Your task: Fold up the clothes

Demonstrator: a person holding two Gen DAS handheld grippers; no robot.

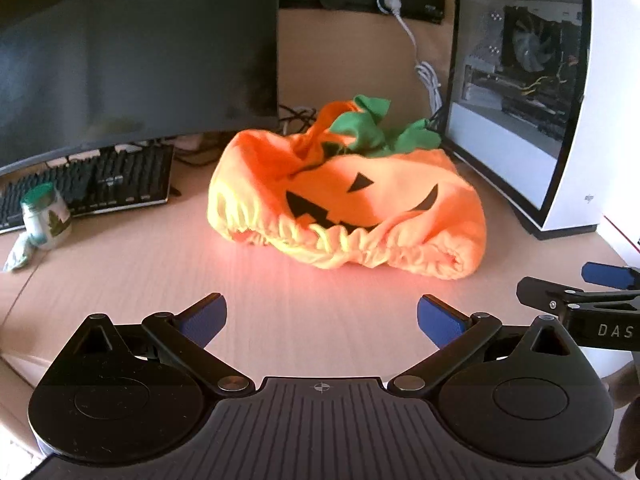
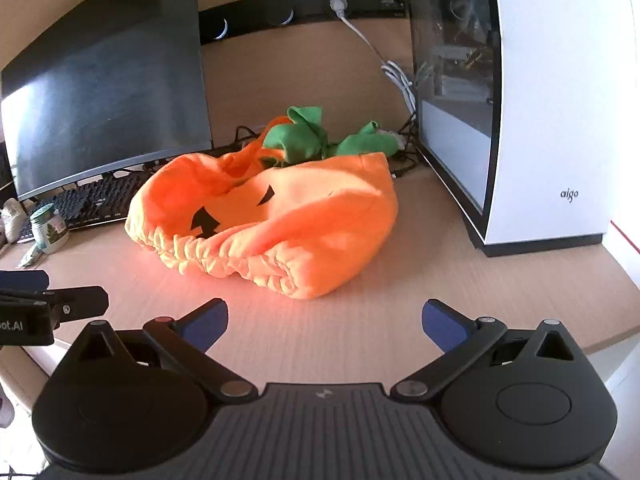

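Note:
An orange pumpkin costume (image 1: 352, 208) with a black jack-o'-lantern face, green leaf collar and elastic ruffled hem lies crumpled on the wooden desk (image 1: 160, 280); it also shows in the right wrist view (image 2: 272, 220). My left gripper (image 1: 322, 320) is open and empty, a short way in front of the hem. My right gripper (image 2: 325, 322) is open and empty, just in front of the costume's near right corner. Each gripper shows at the edge of the other's view, the right one (image 1: 580, 300) and the left one (image 2: 48, 304).
A dark monitor (image 1: 132, 52) and black keyboard (image 1: 88, 184) stand at the back left, with a small green-lidded jar (image 1: 46, 216) beside them. A white PC case (image 1: 560, 96) with a glass side stands at the right. Cables (image 1: 428, 76) run behind the costume.

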